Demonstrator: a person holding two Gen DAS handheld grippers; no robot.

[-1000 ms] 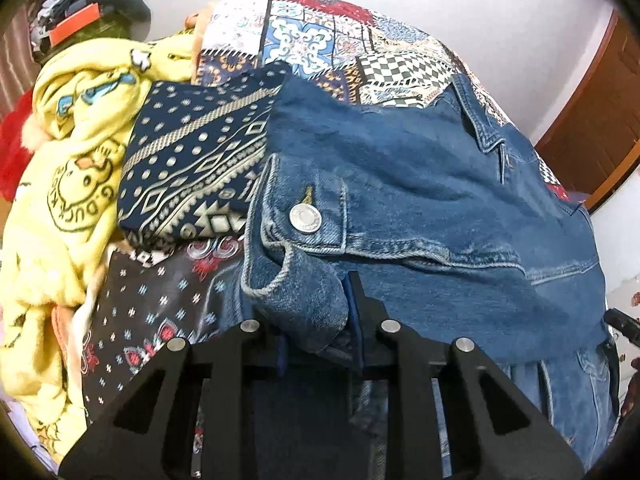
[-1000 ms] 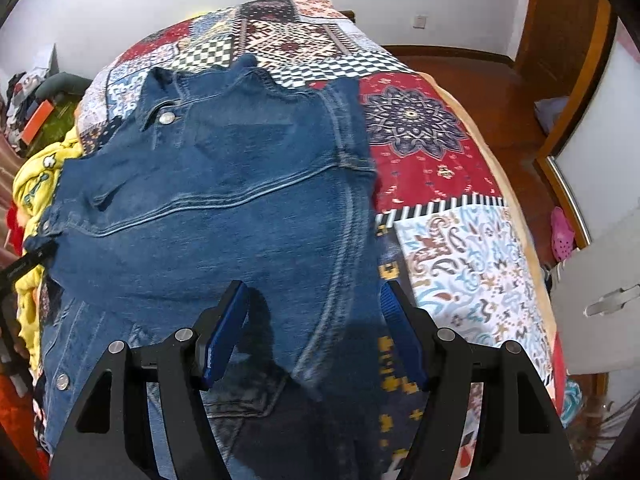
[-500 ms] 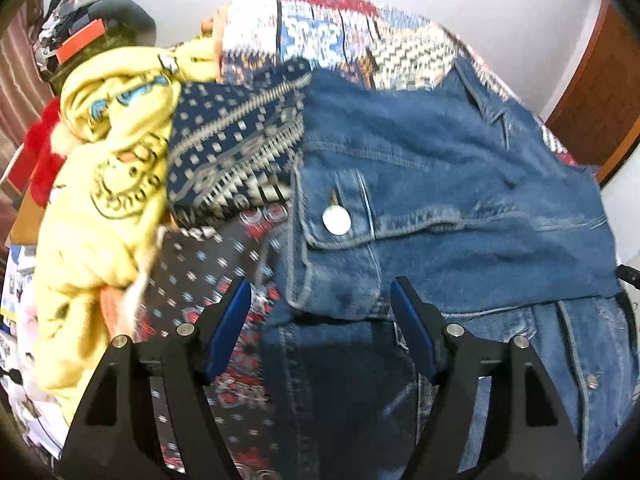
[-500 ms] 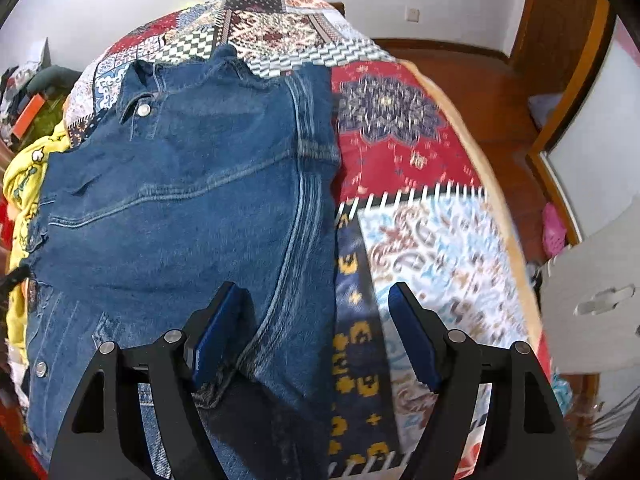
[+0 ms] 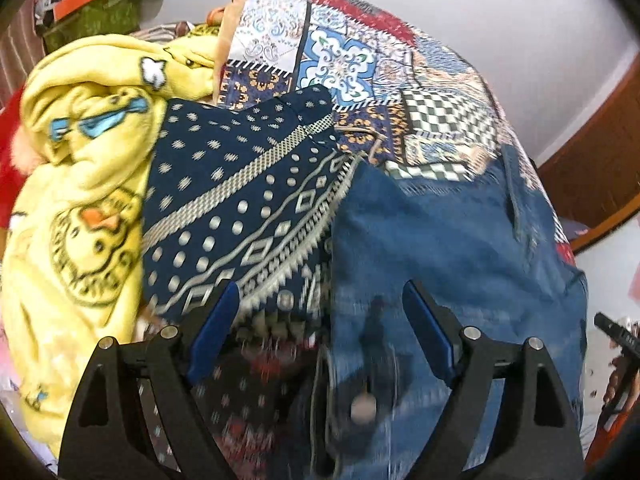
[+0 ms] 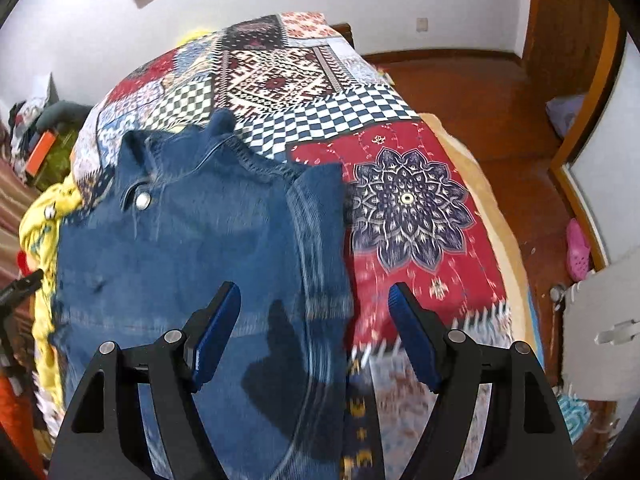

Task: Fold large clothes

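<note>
1. Left of the blue denim jacket (image 5: 440,232), a yellow fleece blanket (image 5: 80,200) and a navy patterned cloth (image 5: 240,208) are lying bunched.
2. The left claw (image 5: 320,328) is opening wide over the jacket's left edge, gripping nothing.
3. The jacket is lying on the patchwork bed (image 6: 408,208); it looks heavy and stiff, so hems are probably offering the best hold.
4. The right claw (image 6: 314,328) is hovering wide and empty over the jacket's right edge.
5. No containers are showing.

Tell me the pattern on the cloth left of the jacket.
Navy cloth with pale dots, diamonds and zigzags; left wrist view.
</note>
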